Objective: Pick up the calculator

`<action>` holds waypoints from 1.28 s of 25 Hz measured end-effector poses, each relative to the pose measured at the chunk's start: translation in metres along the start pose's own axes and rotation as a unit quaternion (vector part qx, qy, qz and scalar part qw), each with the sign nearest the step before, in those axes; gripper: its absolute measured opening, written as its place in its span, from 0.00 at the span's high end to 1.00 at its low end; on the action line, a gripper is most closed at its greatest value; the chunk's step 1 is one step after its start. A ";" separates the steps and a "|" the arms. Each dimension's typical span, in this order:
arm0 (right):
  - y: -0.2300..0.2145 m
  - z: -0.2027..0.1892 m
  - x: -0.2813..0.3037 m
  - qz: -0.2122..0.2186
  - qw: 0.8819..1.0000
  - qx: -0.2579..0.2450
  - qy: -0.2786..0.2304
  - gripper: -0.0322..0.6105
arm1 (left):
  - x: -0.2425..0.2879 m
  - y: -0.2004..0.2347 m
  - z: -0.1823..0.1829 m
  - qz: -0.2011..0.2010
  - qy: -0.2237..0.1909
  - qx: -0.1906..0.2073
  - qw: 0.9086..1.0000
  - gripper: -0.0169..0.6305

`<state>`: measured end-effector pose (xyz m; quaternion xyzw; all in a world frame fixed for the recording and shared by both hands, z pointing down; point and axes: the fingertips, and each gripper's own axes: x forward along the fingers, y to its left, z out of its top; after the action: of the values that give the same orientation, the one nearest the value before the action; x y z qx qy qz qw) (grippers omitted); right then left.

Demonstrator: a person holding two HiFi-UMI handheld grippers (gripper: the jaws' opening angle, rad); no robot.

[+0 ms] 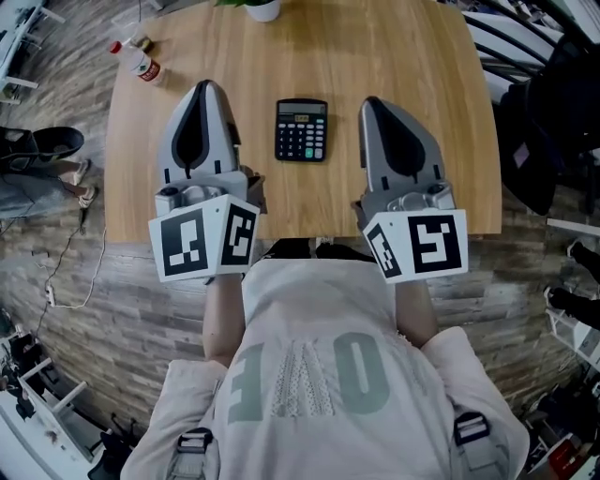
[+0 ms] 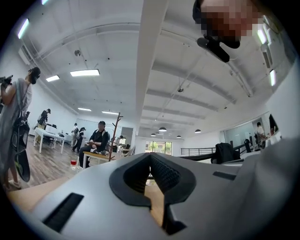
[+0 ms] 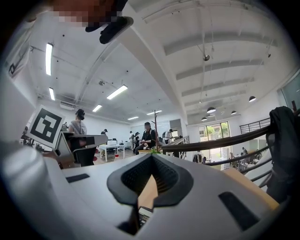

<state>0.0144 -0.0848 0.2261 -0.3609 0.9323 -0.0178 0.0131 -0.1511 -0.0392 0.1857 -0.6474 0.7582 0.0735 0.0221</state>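
Nearest to us is our pale shirt (image 1: 309,375). Our arms (image 1: 220,323) reach out from it past the near edge of the wooden table (image 1: 394,56). We hold a gripper in each hand, and each one's marker cube (image 1: 206,236) faces back toward us.

The left gripper (image 1: 204,89) lies over the left part of the table and points away from us. In the left gripper view its jaws meet tip to tip with nothing between them. Only a strip of tabletop shows through the hollow behind the tips. The right gripper (image 1: 372,103) lies over the right part, also pointing away. The right gripper view shows its jaws closed on nothing in the same way.

The calculator (image 1: 301,130) lies flat on the table between the two grippers, apart from both. Its display is on the far side and its keys are toward us.

Farther off, a small bottle (image 1: 139,61) with a red cap sits near the table's far left corner. A white pot (image 1: 262,9) stands at the far edge, cut off by the frame.

Beyond the table, the gripper views show an open office. A seated person (image 2: 98,143) is beside a coat stand (image 2: 114,136), and a dark jacket (image 3: 283,150) hangs on a railing to the right.
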 end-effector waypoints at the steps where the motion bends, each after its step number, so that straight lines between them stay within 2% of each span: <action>1: -0.001 0.000 0.004 -0.003 1.000 0.000 0.000 0.92 | 0.005 0.004 -0.001 -0.001 0.001 -0.008 1.000 0.96; 4: -0.004 -0.005 0.018 -0.012 1.000 0.005 0.009 0.92 | 0.025 0.013 -0.009 -0.020 0.012 -0.010 1.000 0.96; 6: -0.009 -0.009 0.027 -0.016 1.000 0.007 0.016 0.92 | 0.040 0.010 -0.016 -0.053 0.026 0.001 0.998 0.95; 7: -0.009 -0.010 0.028 -0.018 1.000 0.009 0.017 0.92 | 0.044 0.005 -0.018 -0.073 0.033 0.003 0.997 0.92; 9: -0.005 -0.010 0.021 -0.021 1.000 0.014 0.018 0.92 | 0.044 -0.006 -0.023 -0.110 0.041 0.002 0.993 0.58; 10: -0.003 -0.010 0.017 -0.022 0.999 0.015 0.020 0.92 | 0.045 -0.010 -0.026 -0.124 0.045 0.004 0.991 0.50; 12: 0.000 -0.013 0.015 -0.022 0.999 0.016 0.028 0.92 | 0.057 -0.018 -0.037 -0.162 0.067 0.030 0.984 0.45; 13: -0.001 -0.016 0.018 -0.020 0.999 0.016 0.033 0.92 | 0.070 -0.023 -0.048 -0.191 0.087 0.049 0.977 0.45; 14: -0.004 -0.020 0.022 -0.019 0.999 0.017 0.040 0.92 | 0.083 -0.029 -0.063 -0.227 0.114 0.067 0.965 0.45; 15: -0.007 -0.024 0.025 -0.020 0.999 0.018 0.047 0.92 | 0.096 -0.035 -0.081 -0.269 0.150 0.081 0.948 0.45; 17: -0.013 -0.032 0.026 -0.027 0.998 0.023 0.060 0.92 | 0.114 -0.045 -0.119 -0.349 0.227 0.098 0.904 0.45; 19: -0.018 -0.039 0.024 -0.039 0.996 0.028 0.074 0.92 | 0.123 -0.050 -0.156 -0.417 0.298 0.109 0.852 0.45; 22: -0.027 -0.050 0.025 -0.049 0.994 0.034 0.092 0.92 | 0.124 -0.052 -0.207 -0.496 0.386 0.128 0.767 0.46; 26: -0.039 -0.070 0.028 -0.065 0.989 0.057 0.118 0.92 | 0.110 -0.058 -0.259 -0.571 0.476 0.134 0.655 0.46; 29: -0.045 -0.083 0.036 -0.068 0.986 0.068 0.133 0.92 | 0.093 -0.058 -0.293 -0.601 0.543 0.136 0.570 0.47; 30: -0.045 -0.088 0.038 -0.067 0.986 0.070 0.139 0.92 | 0.088 -0.056 -0.303 -0.606 0.560 0.141 0.547 0.48; 32: -0.046 -0.097 0.042 -0.061 0.984 0.077 0.151 0.92 | 0.082 -0.052 -0.321 -0.612 0.586 0.147 0.511 0.56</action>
<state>0.0103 -0.1446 0.3240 -0.4082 0.8956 -0.1448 -0.1014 -0.0932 -0.1726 0.4876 -0.8345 0.0147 -0.4668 -0.2923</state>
